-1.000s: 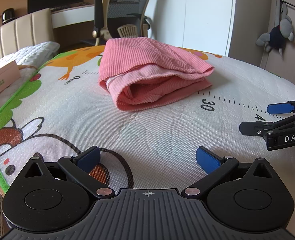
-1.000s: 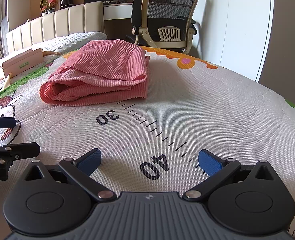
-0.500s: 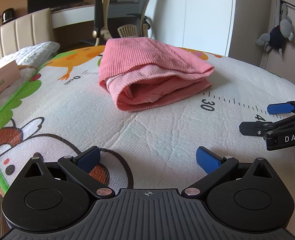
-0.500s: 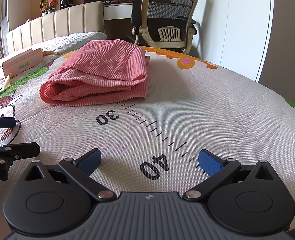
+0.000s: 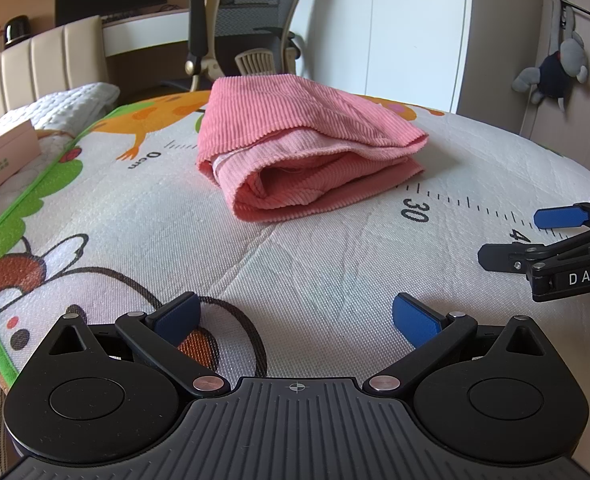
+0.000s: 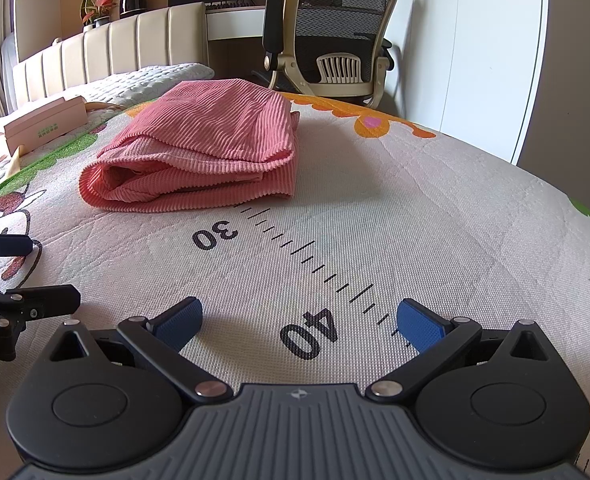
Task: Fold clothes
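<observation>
A pink ribbed garment (image 5: 295,152) lies folded into a thick bundle on the printed cartoon mat (image 5: 315,272), also seen in the right wrist view as the pink garment (image 6: 203,160). My left gripper (image 5: 295,318) rests low on the mat, well short of the garment, open with nothing between its blue pads. My right gripper (image 6: 299,322) is likewise open and empty, over the ruler mark 40, nearer than the bundle. Each gripper shows at the edge of the other's view: right gripper (image 5: 535,236), left gripper (image 6: 27,272).
An office chair (image 6: 331,40) and a desk stand beyond the bed's far edge. A pink box (image 6: 45,126) lies at the left on a quilted cover. A padded headboard (image 6: 107,56) runs along the left. A soft toy (image 5: 555,72) hangs on the right wall.
</observation>
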`<act>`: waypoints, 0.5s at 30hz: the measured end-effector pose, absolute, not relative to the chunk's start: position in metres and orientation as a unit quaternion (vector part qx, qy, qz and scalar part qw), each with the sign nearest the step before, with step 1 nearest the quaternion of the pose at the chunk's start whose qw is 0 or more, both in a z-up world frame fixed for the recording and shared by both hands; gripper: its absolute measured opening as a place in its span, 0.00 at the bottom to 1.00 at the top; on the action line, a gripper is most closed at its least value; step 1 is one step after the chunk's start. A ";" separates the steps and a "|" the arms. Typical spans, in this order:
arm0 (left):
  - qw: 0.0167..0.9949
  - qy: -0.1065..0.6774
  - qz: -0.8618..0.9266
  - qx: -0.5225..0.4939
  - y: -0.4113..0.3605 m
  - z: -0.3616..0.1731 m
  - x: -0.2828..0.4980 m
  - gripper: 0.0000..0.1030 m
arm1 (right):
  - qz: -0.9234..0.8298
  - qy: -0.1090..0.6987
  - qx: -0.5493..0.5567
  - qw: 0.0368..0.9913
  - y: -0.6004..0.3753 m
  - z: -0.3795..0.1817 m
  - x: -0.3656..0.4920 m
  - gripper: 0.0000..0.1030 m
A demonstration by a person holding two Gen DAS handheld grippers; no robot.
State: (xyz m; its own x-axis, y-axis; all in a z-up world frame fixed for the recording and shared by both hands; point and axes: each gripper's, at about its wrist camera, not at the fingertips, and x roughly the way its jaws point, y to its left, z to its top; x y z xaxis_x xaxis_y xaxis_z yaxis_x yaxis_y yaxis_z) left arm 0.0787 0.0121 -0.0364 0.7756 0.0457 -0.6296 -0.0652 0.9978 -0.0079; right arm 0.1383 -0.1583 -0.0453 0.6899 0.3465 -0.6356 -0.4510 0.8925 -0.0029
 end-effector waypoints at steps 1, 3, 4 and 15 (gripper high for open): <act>0.942 0.334 0.030 -0.015 0.012 -0.036 0.079 1.00 | 0.218 0.328 -0.080 0.916 -0.158 -0.045 0.138 1.00; 0.942 0.334 0.029 -0.015 0.012 -0.036 0.079 1.00 | 0.218 0.328 -0.079 0.916 -0.159 -0.045 0.138 1.00; 0.942 0.334 0.029 -0.015 0.012 -0.036 0.079 1.00 | 0.218 0.328 -0.079 0.916 -0.159 -0.045 0.138 1.00; 0.943 0.331 0.027 -0.020 0.013 -0.036 0.077 1.00 | 0.218 0.328 -0.079 0.916 -0.159 -0.045 0.138 1.00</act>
State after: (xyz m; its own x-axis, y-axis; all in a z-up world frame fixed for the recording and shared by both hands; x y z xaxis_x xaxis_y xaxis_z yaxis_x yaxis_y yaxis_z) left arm 0.0773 0.0125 -0.0362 0.7789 0.0378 -0.6261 -0.0640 0.9978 -0.0195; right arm 0.1375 -0.1587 -0.0454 0.6894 0.3469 -0.6359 -0.4509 0.8926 -0.0020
